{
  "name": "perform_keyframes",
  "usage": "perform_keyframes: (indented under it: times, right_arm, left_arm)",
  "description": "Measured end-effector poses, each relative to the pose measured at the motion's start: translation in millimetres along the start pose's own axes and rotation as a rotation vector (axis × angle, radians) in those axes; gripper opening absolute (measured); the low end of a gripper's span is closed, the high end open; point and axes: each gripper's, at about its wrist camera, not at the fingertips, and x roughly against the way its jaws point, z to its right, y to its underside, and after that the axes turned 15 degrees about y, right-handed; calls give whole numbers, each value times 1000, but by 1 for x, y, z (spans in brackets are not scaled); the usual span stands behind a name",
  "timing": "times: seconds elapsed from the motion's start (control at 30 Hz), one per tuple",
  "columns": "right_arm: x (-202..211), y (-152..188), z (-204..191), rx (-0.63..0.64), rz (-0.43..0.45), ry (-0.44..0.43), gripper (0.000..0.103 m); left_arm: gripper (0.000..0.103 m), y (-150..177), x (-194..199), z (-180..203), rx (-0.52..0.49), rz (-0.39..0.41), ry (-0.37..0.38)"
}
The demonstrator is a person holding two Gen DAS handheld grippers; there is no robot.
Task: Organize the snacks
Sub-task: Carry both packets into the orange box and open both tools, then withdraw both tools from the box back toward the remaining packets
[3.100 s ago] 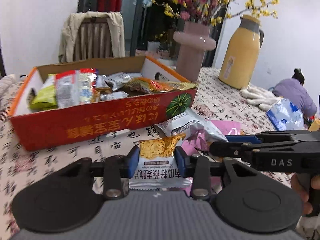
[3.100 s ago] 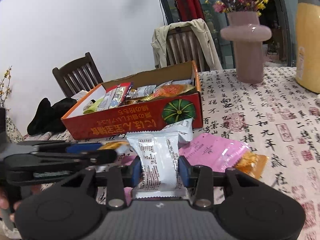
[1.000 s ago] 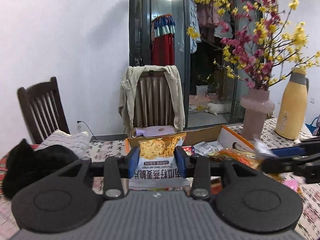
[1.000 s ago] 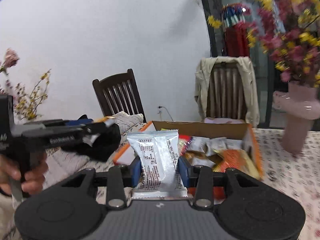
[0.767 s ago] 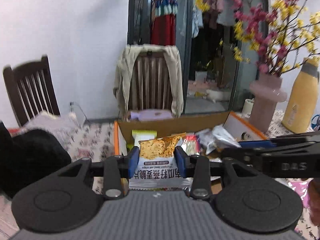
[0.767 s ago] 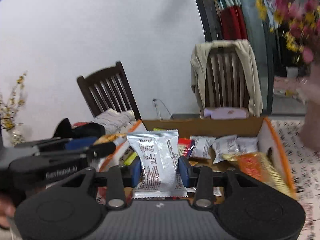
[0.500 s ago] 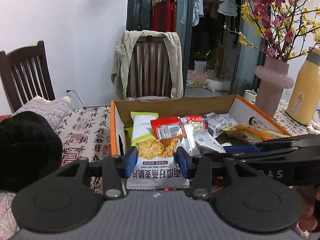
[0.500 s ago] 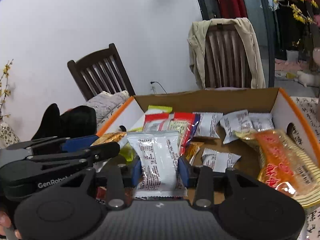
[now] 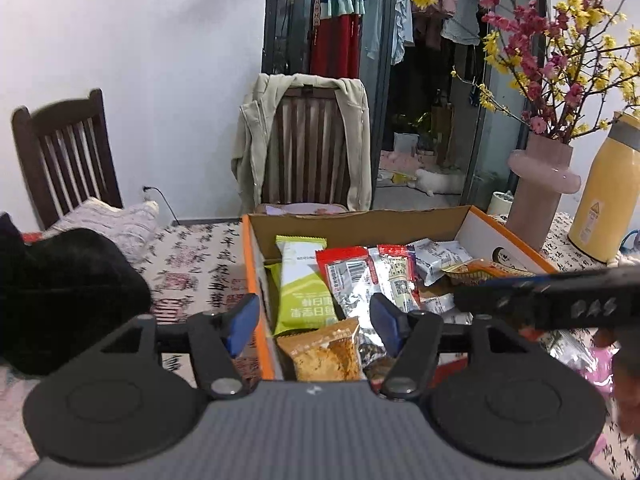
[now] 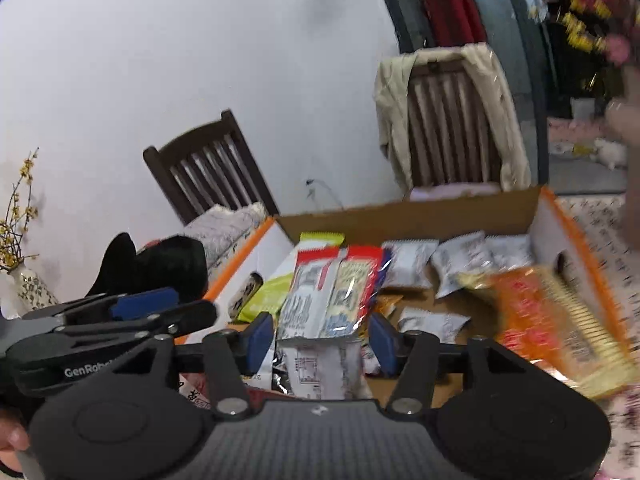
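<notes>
An orange-rimmed cardboard box (image 9: 251, 264) lies open below both grippers, with several snack packets inside. My left gripper (image 9: 314, 322) hangs over its near left corner with its jaws opening. A packet with an orange cracker picture (image 9: 324, 354) sits loose between and below the blue pads (image 9: 242, 322), touching neither. My right gripper (image 10: 320, 338) is over the same box (image 10: 400, 216), its jaws also opening. A white packet (image 10: 320, 364) lies free between its pads (image 10: 382, 340). Each gripper shows in the other's view: the right gripper (image 9: 560, 300) and the left gripper (image 10: 120, 320).
A pink vase (image 9: 536, 192) with flowering branches and a yellow flask (image 9: 600, 208) stand right of the box. A black cloth (image 9: 60, 292) lies at the left. Two wooden chairs (image 9: 312, 144) stand behind the table. A large orange packet (image 10: 552, 312) fills the box's right end.
Both grippers came down over the box. Their jaws spread and let go of the cracker packet and the white packet, which have dropped lower between the pads.
</notes>
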Motion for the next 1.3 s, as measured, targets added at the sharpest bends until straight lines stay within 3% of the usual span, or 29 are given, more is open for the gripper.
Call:
perform_keyframes:
  times: [0.17, 0.3, 0.4, 0.5, 0.67, 0.8, 1.0, 1.3]
  right_arm:
    - [60, 8, 16, 27, 41, 62, 53]
    - [118, 29, 30, 72, 86, 120, 59]
    - [158, 51, 41, 83, 116, 170, 63]
    - [192, 79, 51, 74, 134, 198, 75]
    - [238, 135, 67, 20, 157, 254, 77]
    - [271, 180, 85, -91, 168, 248, 79]
    - [307, 232, 96, -106, 174, 335, 80]
    - [334, 258, 112, -112, 185, 348, 80]
  left_arm:
    - [67, 7, 42, 17, -17, 30, -4]
    - [72, 23, 75, 41, -49, 53, -28]
    - [76, 36, 98, 65, -86, 62, -41]
    - [81, 53, 119, 88, -102, 66, -22]
    - [87, 87, 144, 127, -130, 57, -22]
    - [91, 119, 161, 149, -75, 27, -8]
    - [91, 160, 177, 177, -28, -36, 24]
    - [92, 171, 186, 201, -31, -48, 15]
